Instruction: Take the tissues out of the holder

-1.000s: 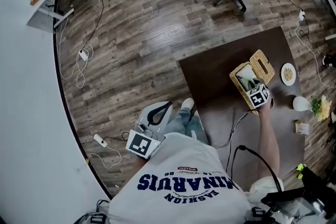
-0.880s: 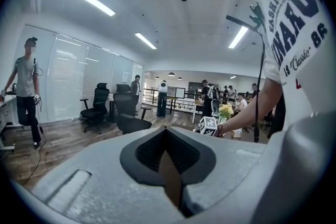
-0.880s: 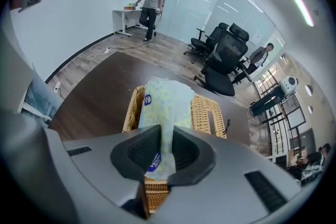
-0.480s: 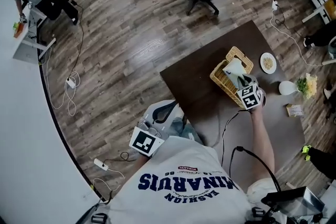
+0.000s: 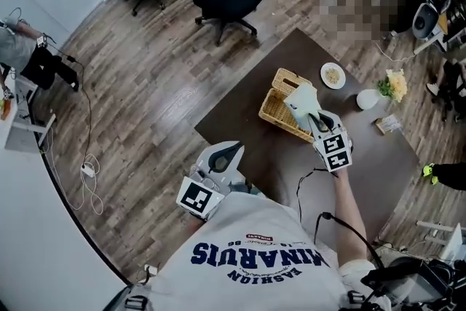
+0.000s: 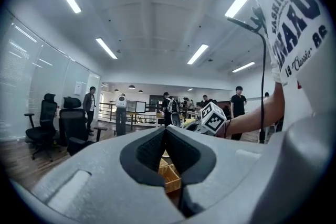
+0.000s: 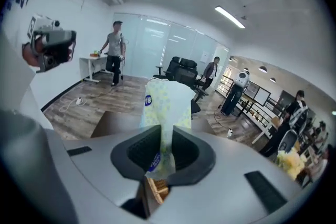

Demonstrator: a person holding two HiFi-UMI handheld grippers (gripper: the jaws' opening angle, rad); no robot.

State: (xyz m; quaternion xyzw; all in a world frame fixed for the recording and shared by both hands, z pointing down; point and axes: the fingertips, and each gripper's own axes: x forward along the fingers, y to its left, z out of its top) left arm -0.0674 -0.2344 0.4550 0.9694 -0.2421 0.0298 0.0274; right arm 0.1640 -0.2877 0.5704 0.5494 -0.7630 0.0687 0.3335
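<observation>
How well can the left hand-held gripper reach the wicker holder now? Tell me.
Likely yes, with a forward reach. The left hand-held gripper, shut and empty, sits near the person's body; only the table lies between it and the wicker holder. The right hand-held gripper grips the tissue pack above it.

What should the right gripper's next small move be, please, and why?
Probably carry the tissue pack sideways and set it down on the bare table. The right gripper is shut on the pack, which hangs above the open wicker holder, so it looks free of it.
</observation>
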